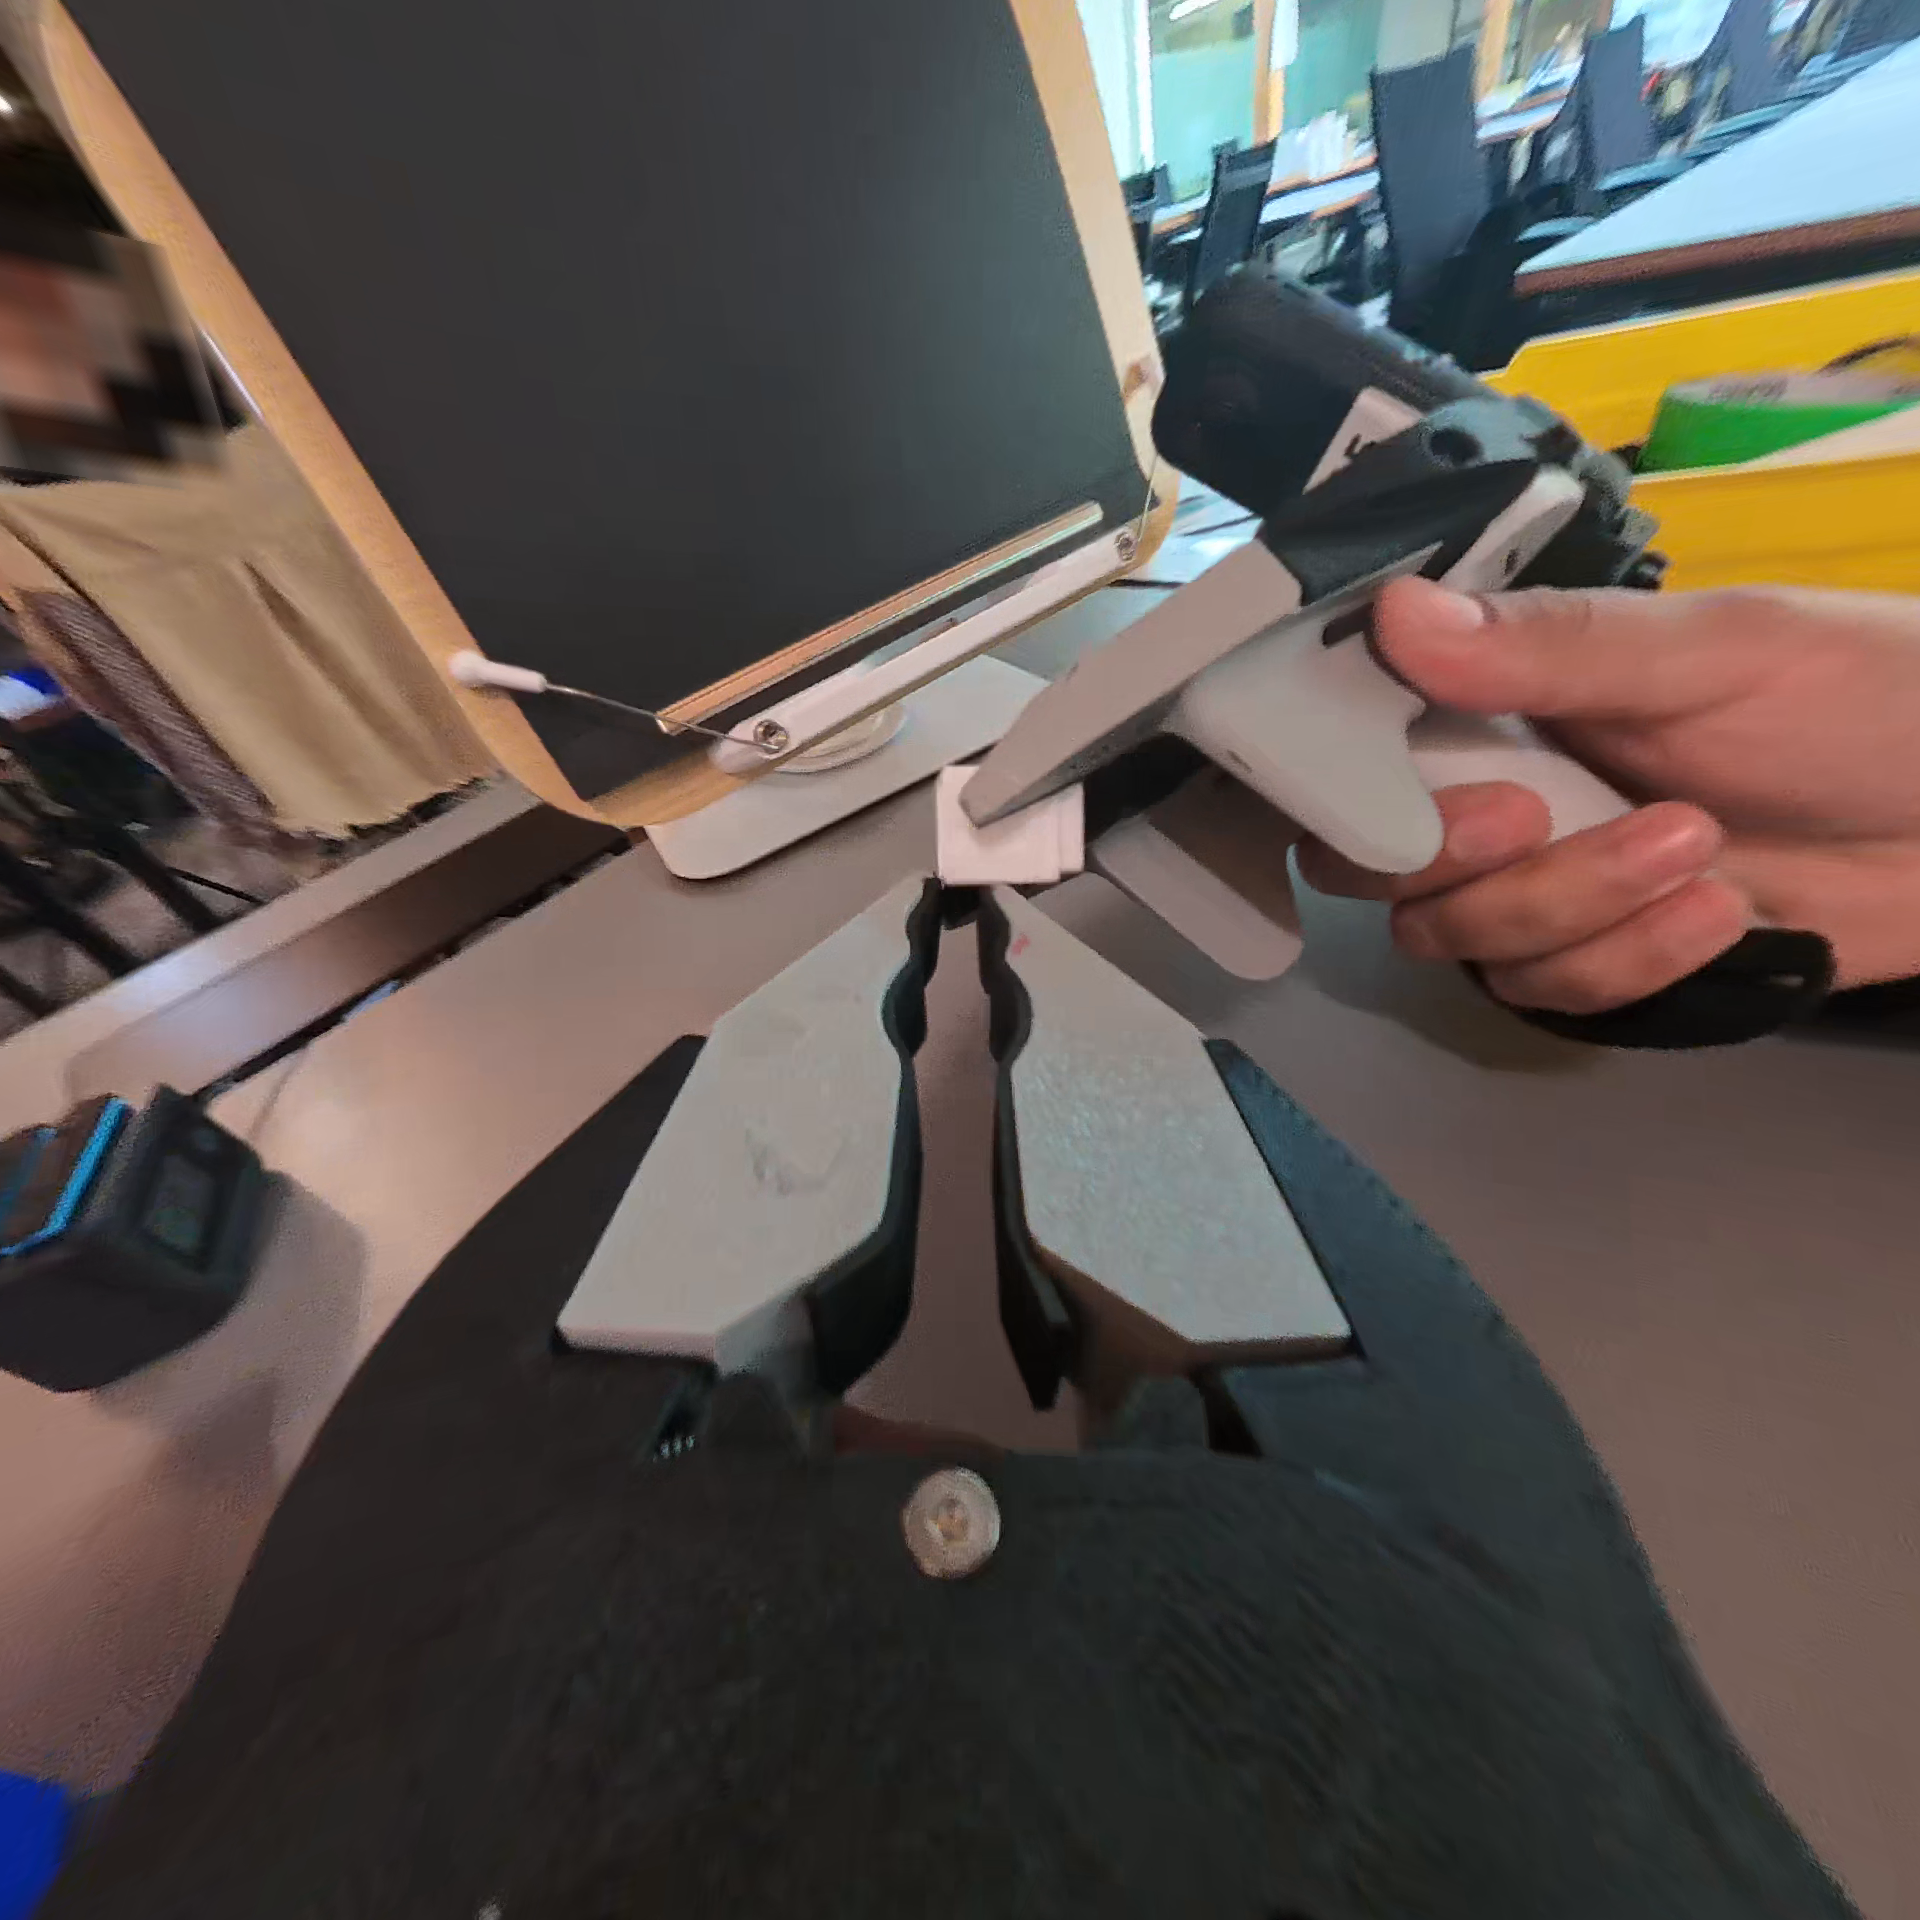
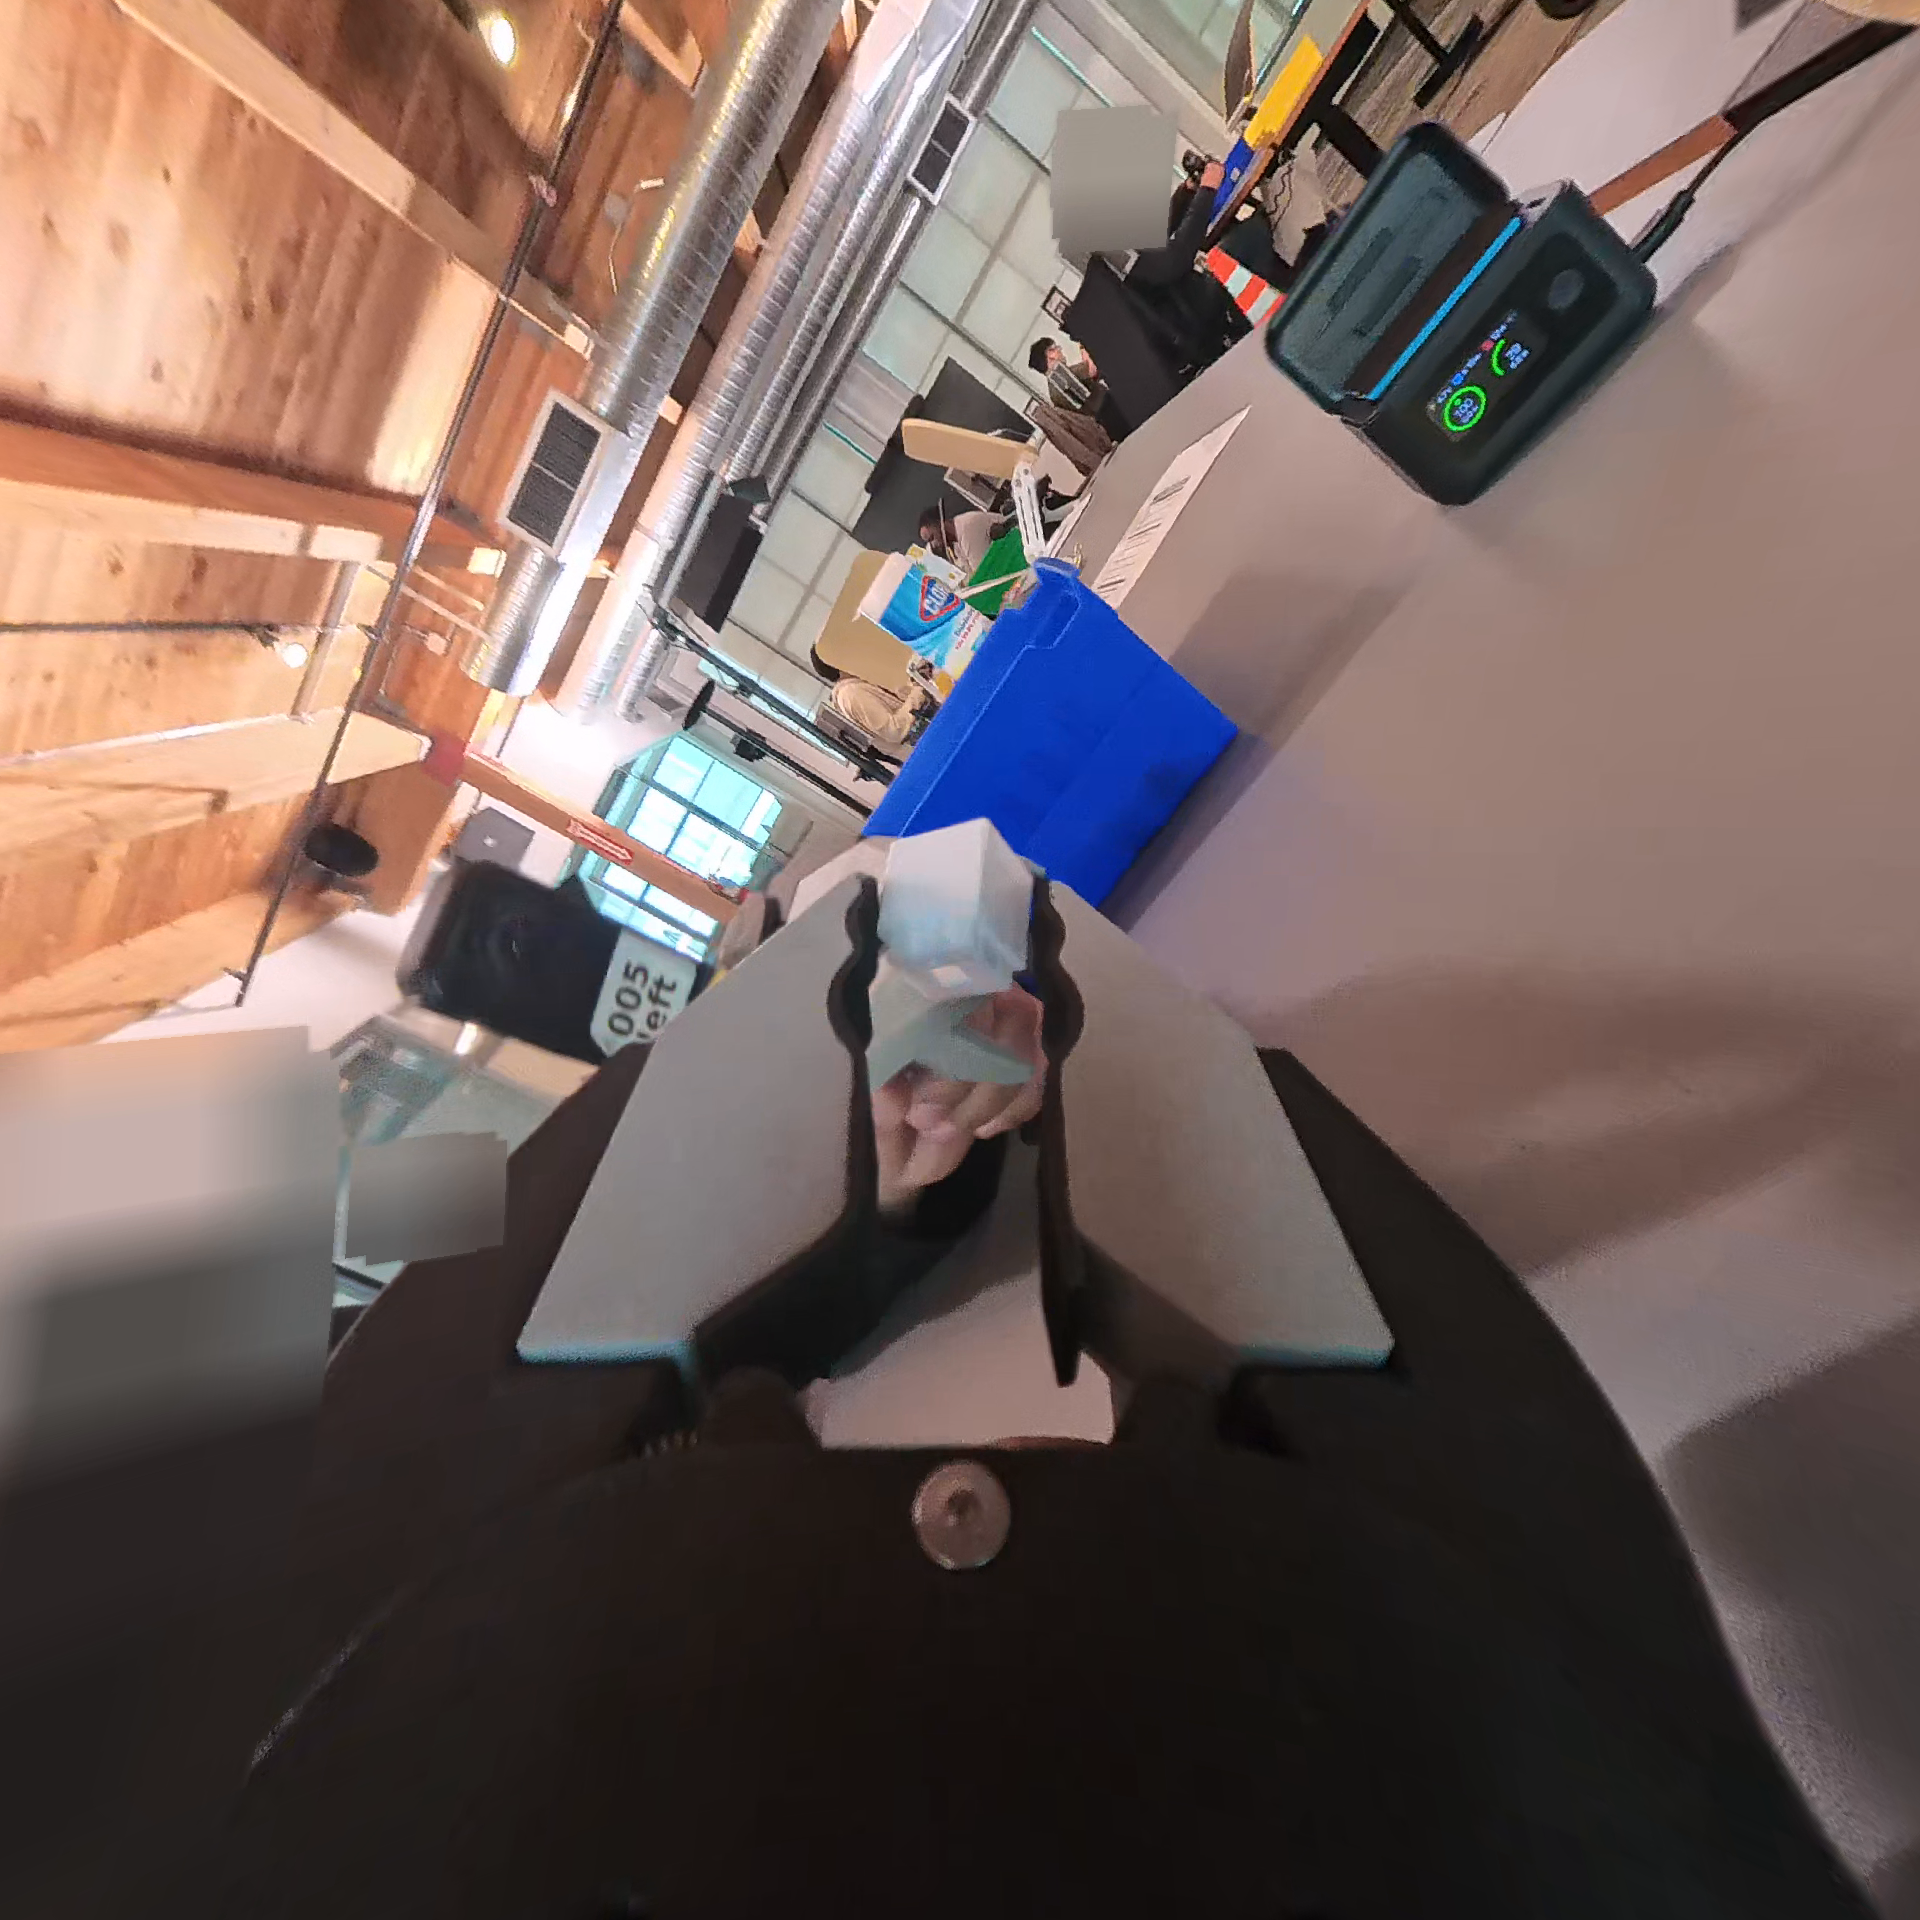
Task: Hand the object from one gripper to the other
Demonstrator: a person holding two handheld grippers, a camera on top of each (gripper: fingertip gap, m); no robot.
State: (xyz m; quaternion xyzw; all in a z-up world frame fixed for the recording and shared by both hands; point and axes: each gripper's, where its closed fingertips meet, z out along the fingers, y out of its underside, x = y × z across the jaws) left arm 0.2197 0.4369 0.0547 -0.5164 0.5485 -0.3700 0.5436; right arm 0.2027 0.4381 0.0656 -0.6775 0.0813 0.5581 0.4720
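Note:
A small white block [image 1: 971, 854] is held in the air between the fingertips of my right gripper [image 1: 1029, 831], which comes in from the right in a person's hand [image 1: 1621, 769]. In the right wrist view the right gripper [image 2: 951, 925] is shut on the block [image 2: 935, 883]. My left gripper [image 1: 958, 912] points up at the block from below. Its jaws are almost together with nothing seen between them, and its tips are right at the block's underside. The left gripper's camera [image 2: 499, 956] and the hand holding it [image 2: 956, 1101] show behind the block.
A black panel in a wooden frame [image 1: 623, 364] stands on a white base [image 1: 727, 842] just behind the block. A dark power station [image 1: 114, 1226] [image 2: 1455, 312], a blue bin [image 2: 1049, 748] and a yellow bin [image 1: 1766, 499] sit on the grey table [image 1: 1558, 1299]. Less than 4 cm separates the two grippers' tips. Both grippers' tips are roughly 25 cm from the dark power station [image 1: 114, 1226]. My right wrist view [image 2: 1391, 409] looks at it from another angle.

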